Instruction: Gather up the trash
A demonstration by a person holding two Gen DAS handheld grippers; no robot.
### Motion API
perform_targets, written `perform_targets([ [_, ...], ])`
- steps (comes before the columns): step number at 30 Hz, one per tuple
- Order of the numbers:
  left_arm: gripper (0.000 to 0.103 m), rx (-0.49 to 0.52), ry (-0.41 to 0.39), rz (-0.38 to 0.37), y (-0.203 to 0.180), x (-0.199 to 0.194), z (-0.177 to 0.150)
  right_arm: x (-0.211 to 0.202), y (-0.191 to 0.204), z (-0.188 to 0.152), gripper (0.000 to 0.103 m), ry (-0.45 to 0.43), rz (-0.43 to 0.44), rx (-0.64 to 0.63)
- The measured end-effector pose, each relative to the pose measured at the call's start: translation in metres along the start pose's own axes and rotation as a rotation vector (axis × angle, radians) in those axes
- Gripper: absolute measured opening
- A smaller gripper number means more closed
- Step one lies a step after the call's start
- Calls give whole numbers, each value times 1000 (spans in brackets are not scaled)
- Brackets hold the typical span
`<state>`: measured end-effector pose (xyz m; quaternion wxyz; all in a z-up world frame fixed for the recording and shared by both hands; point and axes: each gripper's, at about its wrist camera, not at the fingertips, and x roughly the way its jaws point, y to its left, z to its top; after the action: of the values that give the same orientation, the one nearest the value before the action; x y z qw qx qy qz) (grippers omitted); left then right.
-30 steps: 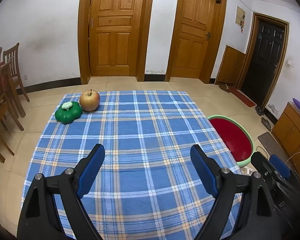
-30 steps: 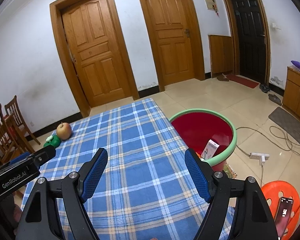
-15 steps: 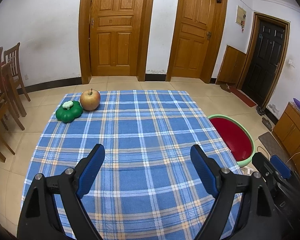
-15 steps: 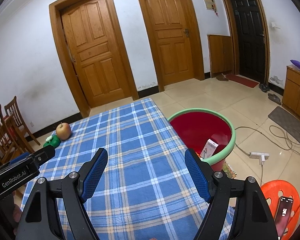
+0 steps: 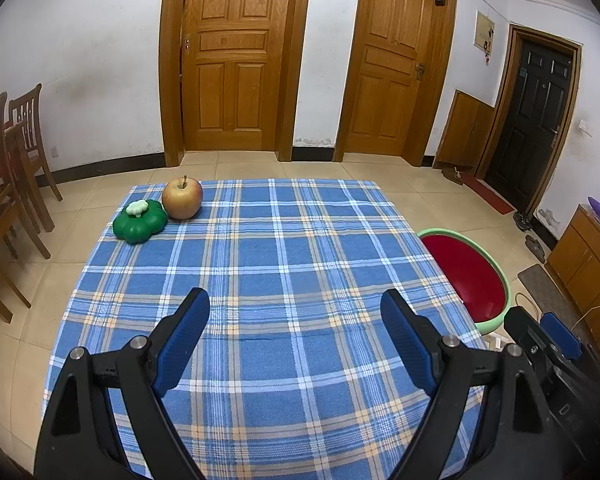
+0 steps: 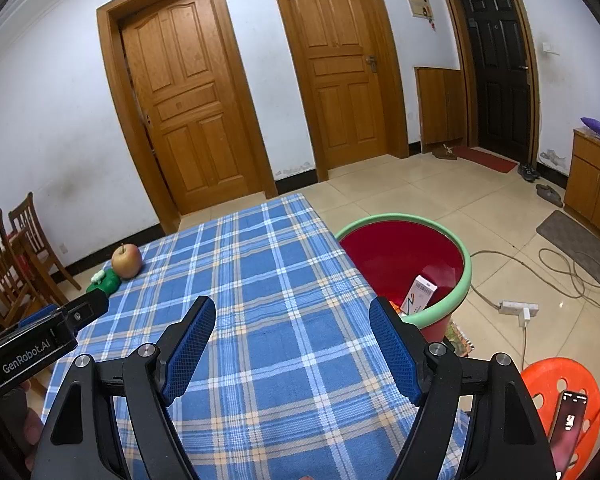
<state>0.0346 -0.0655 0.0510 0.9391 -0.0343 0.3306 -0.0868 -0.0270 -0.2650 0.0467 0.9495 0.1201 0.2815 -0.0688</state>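
Both wrist views overlook the same checked tablecloth from its near edge.

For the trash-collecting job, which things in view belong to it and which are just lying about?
Belongs to the job:
- red basin with green rim, on the floor beside the table
- white carton already inside it
- left gripper and right gripper, both open, empty

Probably just lying about:
- apple
- green pumpkin toy
- phone on orange stool
- power strip

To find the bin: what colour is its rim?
Light green rim, red inside; clearest in the right wrist view.
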Motion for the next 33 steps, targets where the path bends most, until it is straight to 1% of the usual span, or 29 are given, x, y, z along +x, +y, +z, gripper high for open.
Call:
perform_targets([
  [33,86,-4,1,3,-1,-1,-3,1,0,-1,80,3,2,3],
])
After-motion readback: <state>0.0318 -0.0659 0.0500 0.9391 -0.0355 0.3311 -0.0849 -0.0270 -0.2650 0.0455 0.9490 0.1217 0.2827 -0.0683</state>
